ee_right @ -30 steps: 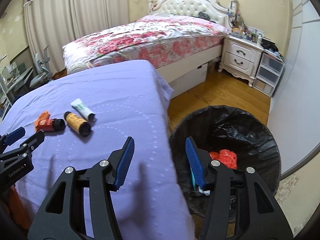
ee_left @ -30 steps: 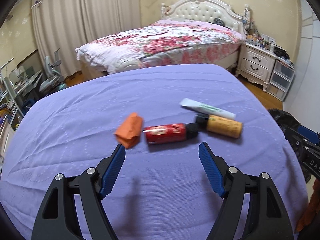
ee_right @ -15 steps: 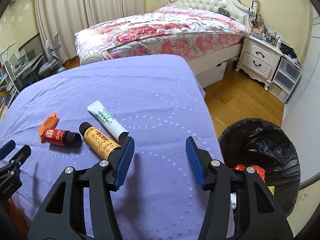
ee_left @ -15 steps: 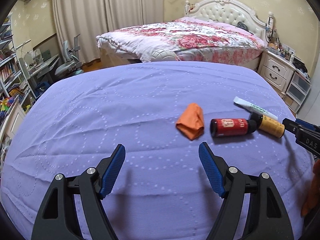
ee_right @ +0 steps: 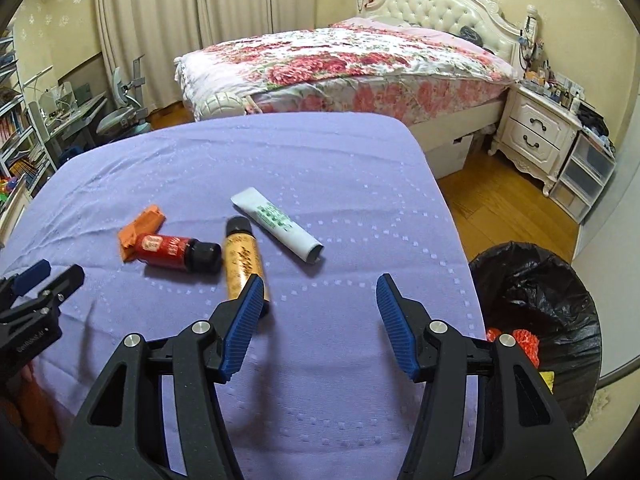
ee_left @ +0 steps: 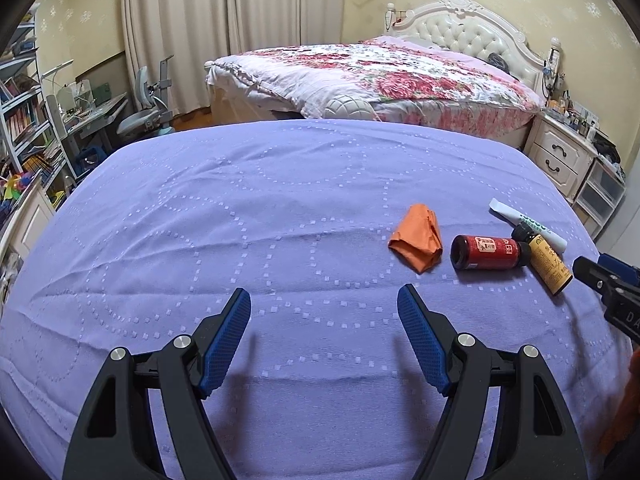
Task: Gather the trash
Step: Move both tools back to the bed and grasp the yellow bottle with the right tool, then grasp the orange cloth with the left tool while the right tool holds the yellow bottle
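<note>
On the purple cloth (ee_left: 280,220) lie an orange crumpled wrapper (ee_left: 416,240), a red bottle with a black cap (ee_left: 486,253), a yellow bottle (ee_left: 550,266) and a white tube with green print (ee_left: 528,224). My left gripper (ee_left: 324,340) is open and empty, to the left of and nearer than the wrapper. My right gripper (ee_right: 320,320) is open and empty. Its left finger overlaps the yellow bottle (ee_right: 244,264) in the right wrist view. The red bottle (ee_right: 168,252), the wrapper (ee_right: 140,232) and the tube (ee_right: 280,228) lie beyond it.
A bin lined with a black bag (ee_right: 548,320) stands on the wood floor right of the table, with red and yellow trash inside. A floral bed (ee_right: 340,64) is behind, a white nightstand (ee_right: 536,132) at right, and a desk and shelves (ee_left: 40,120) at left.
My right gripper swung left from over the bin to over the table, close to the yellow bottle. My left gripper shifted left, so the trash now sits to its right.
</note>
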`<action>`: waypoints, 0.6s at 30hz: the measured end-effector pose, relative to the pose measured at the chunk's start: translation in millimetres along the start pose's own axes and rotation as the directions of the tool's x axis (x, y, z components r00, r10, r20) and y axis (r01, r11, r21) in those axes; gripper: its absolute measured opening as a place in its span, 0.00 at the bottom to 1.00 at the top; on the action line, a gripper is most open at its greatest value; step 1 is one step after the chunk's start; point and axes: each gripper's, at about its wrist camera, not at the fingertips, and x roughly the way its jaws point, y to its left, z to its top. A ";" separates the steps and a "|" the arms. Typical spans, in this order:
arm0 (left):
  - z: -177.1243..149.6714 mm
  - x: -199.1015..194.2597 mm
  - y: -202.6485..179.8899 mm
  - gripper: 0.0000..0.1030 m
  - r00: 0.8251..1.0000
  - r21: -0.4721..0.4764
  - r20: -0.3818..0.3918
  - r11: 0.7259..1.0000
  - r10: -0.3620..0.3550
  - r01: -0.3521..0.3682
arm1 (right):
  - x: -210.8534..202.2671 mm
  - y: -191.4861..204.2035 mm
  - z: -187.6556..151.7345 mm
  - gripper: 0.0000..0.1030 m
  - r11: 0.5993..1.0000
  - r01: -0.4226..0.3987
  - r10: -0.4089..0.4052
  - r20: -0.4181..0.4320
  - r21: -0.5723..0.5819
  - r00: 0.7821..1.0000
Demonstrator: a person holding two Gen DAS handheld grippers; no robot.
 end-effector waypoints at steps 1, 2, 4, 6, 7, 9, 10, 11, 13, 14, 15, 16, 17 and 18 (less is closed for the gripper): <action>0.2 0.2 1.0 0.72 1.000 -0.003 0.001 1.000 0.000 0.000 | -1.2 2.9 1.1 0.55 1.000 -0.006 0.006 0.004 -0.008 1.000; 0.1 0.0 1.4 0.72 1.000 -0.004 0.001 1.000 -0.001 0.001 | -1.3 6.3 3.0 0.55 1.000 -0.012 0.012 0.005 -0.016 1.000; 0.2 -0.4 2.7 0.72 1.000 -0.007 0.002 1.000 -0.002 0.002 | 1.3 14.6 6.4 0.50 0.999 -0.022 0.022 0.003 -0.035 1.000; -0.3 -1.0 3.6 0.72 1.000 -0.008 0.003 1.000 -0.003 0.003 | 6.1 20.5 8.7 0.44 0.998 -0.027 0.027 -0.005 -0.050 1.000; -0.4 -1.3 3.9 0.72 1.000 -0.008 0.003 1.000 -0.004 0.004 | 9.7 22.6 9.7 0.43 0.998 -0.033 0.032 -0.012 -0.053 0.999; 0.0 -0.3 3.5 0.72 1.000 -0.008 0.002 1.000 -0.005 0.005 | 17.6 27.3 10.9 0.41 0.997 -0.043 0.041 -0.027 -0.058 0.999; 0.1 -0.2 3.9 0.71 1.000 -0.009 0.002 1.000 -0.007 0.007 | 21.1 29.0 11.2 0.38 0.997 -0.042 0.040 -0.035 -0.061 0.999; 0.2 -0.2 4.3 0.71 1.000 -0.010 0.001 1.000 -0.009 0.009 | 25.7 30.6 11.9 0.37 0.997 -0.042 0.039 -0.045 -0.065 0.998; 0.5 -0.3 4.6 0.72 1.000 -0.012 -0.002 1.000 -0.011 0.011 | 29.9 33.7 12.0 0.32 0.997 -0.041 0.037 -0.055 -0.068 0.998; 0.6 -0.3 4.5 0.72 1.000 -0.011 -0.002 1.000 -0.012 0.012 | 32.2 34.4 12.3 0.30 0.997 -0.043 0.039 -0.061 -0.068 0.997; 1.6 0.9 4.7 0.71 1.000 -0.012 -0.003 1.000 -0.013 0.013 | 33.6 35.1 12.4 0.27 0.997 -0.046 0.041 -0.064 -0.068 0.997; 2.1 1.5 4.7 0.72 1.000 -0.012 -0.005 1.000 -0.015 0.015 | 34.0 35.9 11.9 0.27 0.997 -0.045 0.041 -0.066 -0.068 0.997; 2.6 2.1 4.8 0.72 1.000 -0.013 -0.006 1.000 -0.017 0.017 | 33.5 36.0 11.3 0.26 0.997 -0.044 0.040 -0.063 -0.069 0.997; 3.0 2.5 4.6 0.71 1.000 -0.013 -0.007 1.000 -0.018 0.017 | 32.5 36.3 10.8 0.26 0.997 -0.043 0.038 -0.062 -0.071 0.997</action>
